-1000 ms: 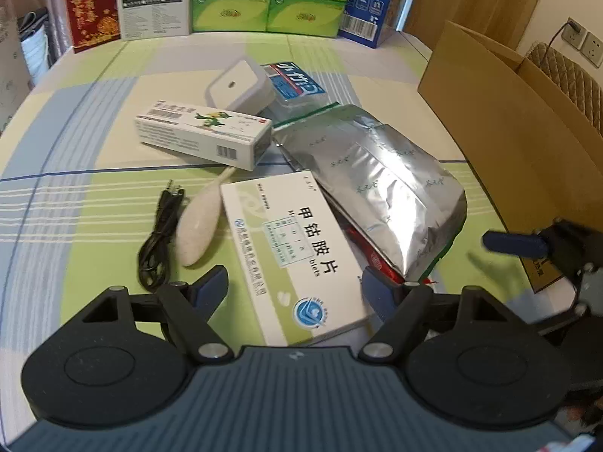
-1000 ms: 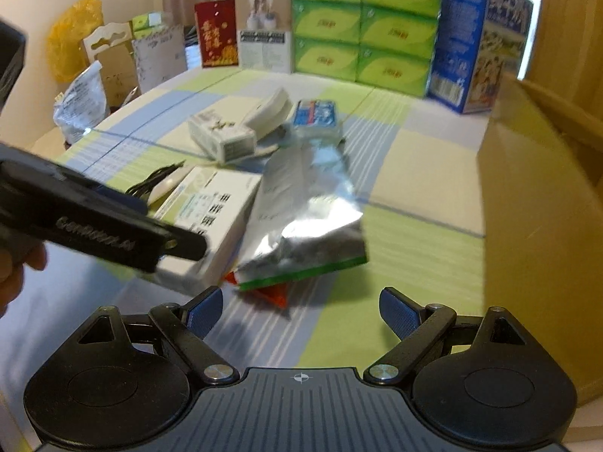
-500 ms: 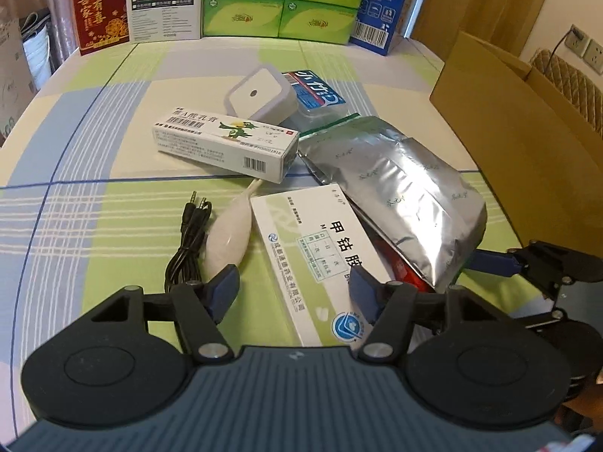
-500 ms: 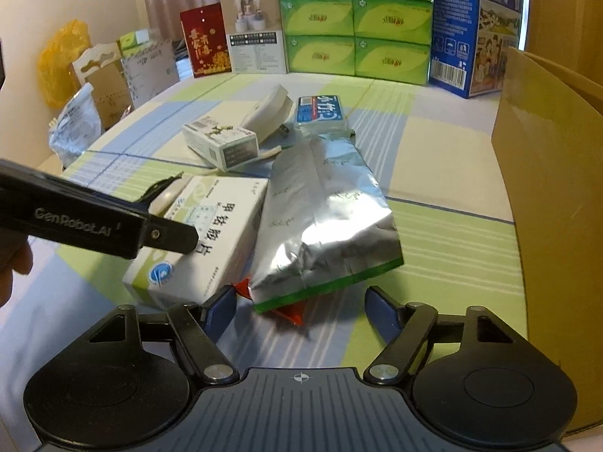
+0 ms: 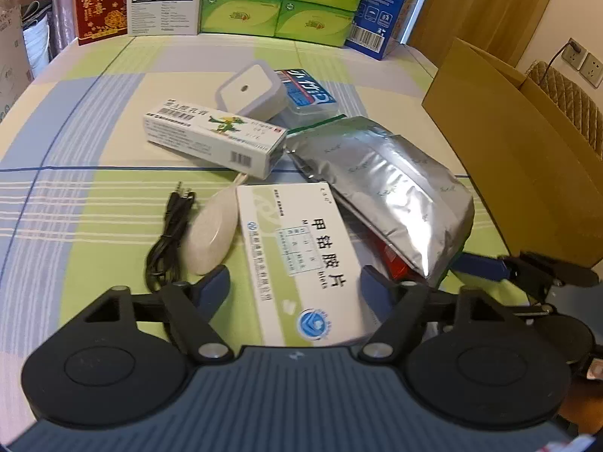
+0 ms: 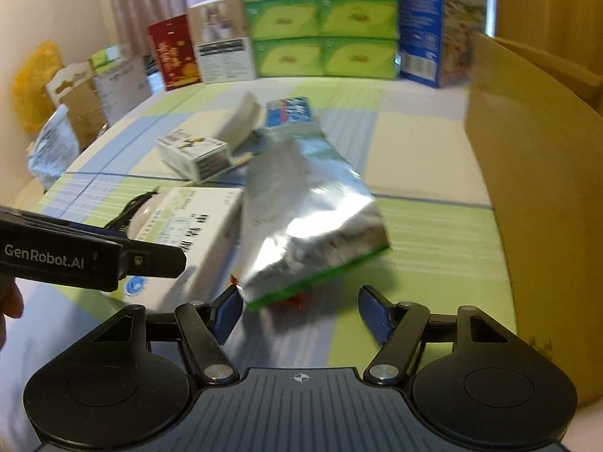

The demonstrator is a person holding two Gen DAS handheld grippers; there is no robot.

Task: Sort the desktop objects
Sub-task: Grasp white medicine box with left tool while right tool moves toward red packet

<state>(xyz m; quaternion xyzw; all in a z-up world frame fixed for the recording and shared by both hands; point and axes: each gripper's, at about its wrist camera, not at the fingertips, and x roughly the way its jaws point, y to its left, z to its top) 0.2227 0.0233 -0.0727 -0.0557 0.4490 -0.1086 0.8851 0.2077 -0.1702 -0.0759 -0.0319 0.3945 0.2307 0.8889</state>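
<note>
I am holding the left gripper (image 5: 294, 286) wide, its blue pads flanking the near end of the flat white-and-green cardboard medicine box (image 5: 297, 256), apparently without touching it. The right gripper (image 6: 299, 310) is gaping equally wide at the near edge of the crinkled silver foil pouch (image 6: 305, 222); motion blur is softening that view, so contact is uncertain. The pouch is overlapping the box's right side. The tall brown cardboard carton (image 5: 527, 158) is walling off the right; the checked cloth tabletop (image 5: 83, 218) is lying open on the left. A coiled black cable (image 5: 166, 245) and a smooth oval white pebble-like object (image 5: 211, 237) are sitting just beside the box.
</note>
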